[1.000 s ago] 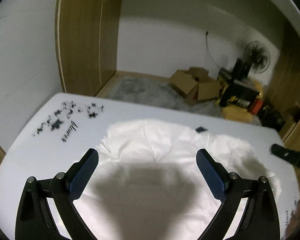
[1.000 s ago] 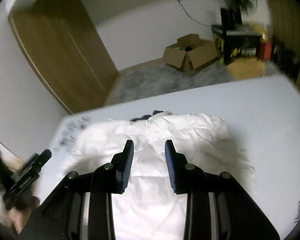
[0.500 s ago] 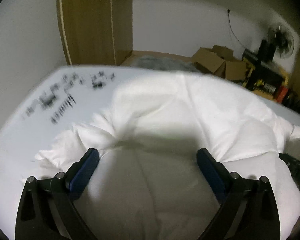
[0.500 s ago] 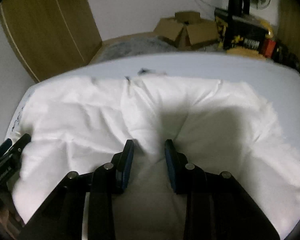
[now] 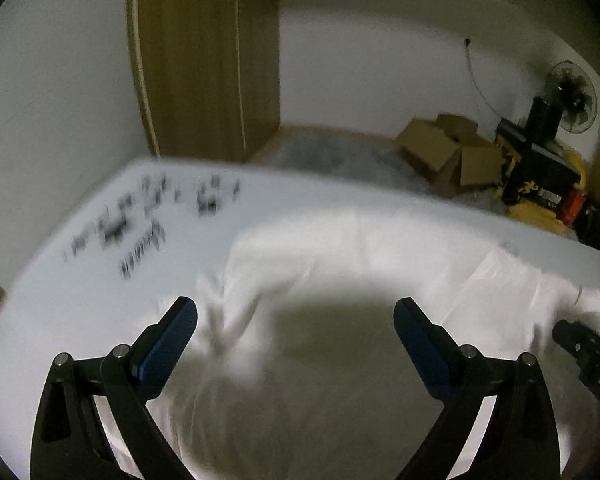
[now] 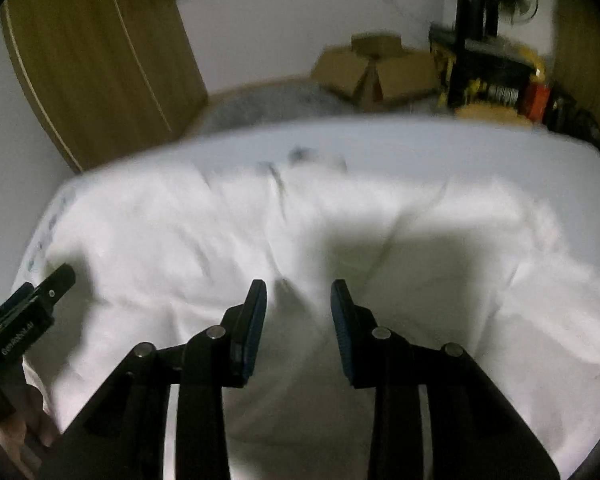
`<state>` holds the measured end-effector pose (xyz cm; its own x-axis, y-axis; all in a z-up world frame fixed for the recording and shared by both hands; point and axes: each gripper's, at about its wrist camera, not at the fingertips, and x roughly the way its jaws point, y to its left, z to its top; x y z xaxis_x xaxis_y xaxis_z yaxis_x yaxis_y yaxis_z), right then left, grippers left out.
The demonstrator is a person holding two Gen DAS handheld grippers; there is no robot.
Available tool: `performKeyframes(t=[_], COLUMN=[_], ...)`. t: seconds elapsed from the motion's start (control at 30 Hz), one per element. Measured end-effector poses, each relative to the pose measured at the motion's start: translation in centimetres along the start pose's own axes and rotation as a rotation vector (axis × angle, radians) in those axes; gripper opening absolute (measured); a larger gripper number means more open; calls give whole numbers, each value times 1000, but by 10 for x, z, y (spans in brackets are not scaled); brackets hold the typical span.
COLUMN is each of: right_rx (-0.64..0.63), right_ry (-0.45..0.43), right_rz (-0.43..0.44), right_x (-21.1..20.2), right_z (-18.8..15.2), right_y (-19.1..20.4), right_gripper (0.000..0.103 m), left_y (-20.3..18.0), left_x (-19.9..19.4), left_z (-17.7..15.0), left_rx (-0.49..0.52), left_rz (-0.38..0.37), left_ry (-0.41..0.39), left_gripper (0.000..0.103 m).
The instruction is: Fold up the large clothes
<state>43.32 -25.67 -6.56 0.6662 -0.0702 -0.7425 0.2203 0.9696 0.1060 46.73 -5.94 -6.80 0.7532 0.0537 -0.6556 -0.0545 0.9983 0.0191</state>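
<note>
White garment [image 6: 380,240] spread over the table [image 5: 80,300], directly below and ahead of both tools. Long axis running left to right; dark mark at the far middle edge probably the collar, so likely pointing away. Left gripper [image 5: 296,332] wide open over the rumpled left portion, nothing between the pads. Right gripper [image 6: 299,308] narrowly parted, cloth lying under the gap, grip impossible to confirm through blur. Each gripper nearest its own end, so a two-handed pickup looks likely.

A large white garment [image 6: 380,232] lies spread, rumpled, across the white table [image 5: 80,300].
</note>
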Motion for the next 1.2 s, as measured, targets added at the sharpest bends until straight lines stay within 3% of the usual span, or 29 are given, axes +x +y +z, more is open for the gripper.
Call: performKeyframes(t=[0.13, 0.23, 0.33, 0.4, 0.57, 0.73, 0.77, 0.83, 0.93, 1.03, 1.1, 1.2], right_rx=[-15, -28, -31, -15, -83, -136, -101, -58, -87, -40, -119, -140], right_ry=[10, 65, 105, 84, 66, 88, 65, 55, 91, 211, 158, 90], right_rz=[-42, -7, 17, 21, -51, -162, -131, 28, 60, 78, 31, -5], right_x=[22, 50, 76, 79, 84, 70, 50, 12, -18, -6, 3, 8], right_z=[26, 28, 13, 9, 2, 2, -1, -12, -35, -66, -77, -82], right_y=[7, 6, 3, 2, 17, 29, 28, 32, 49, 50, 58, 61], right_gripper=[34, 34, 35, 35, 35, 36, 36, 37, 41, 44, 44, 44], left_y=[-29, -38, -33, -22, -25, -27, -21, -4, 8, 5, 2, -1], left_x=[6, 32, 63, 76, 86, 75, 64, 34, 10, 18, 26, 32], left_z=[19, 17, 2, -4, -9, -9, -9, -14, -28, -47, -56, -58], left_rx=[90, 140, 121, 47, 60, 120, 99, 56, 73, 128, 134, 132], left_rz=[41, 60, 18, -49, -30, 18, 6, 17, 62, 66, 55, 59], left_ry=[-53, -38, 30, 65, 67, 128, 124, 103, 83, 106, 97, 79], left_gripper=[99, 99, 100, 100, 100, 99, 99, 99, 99, 99, 100, 101])
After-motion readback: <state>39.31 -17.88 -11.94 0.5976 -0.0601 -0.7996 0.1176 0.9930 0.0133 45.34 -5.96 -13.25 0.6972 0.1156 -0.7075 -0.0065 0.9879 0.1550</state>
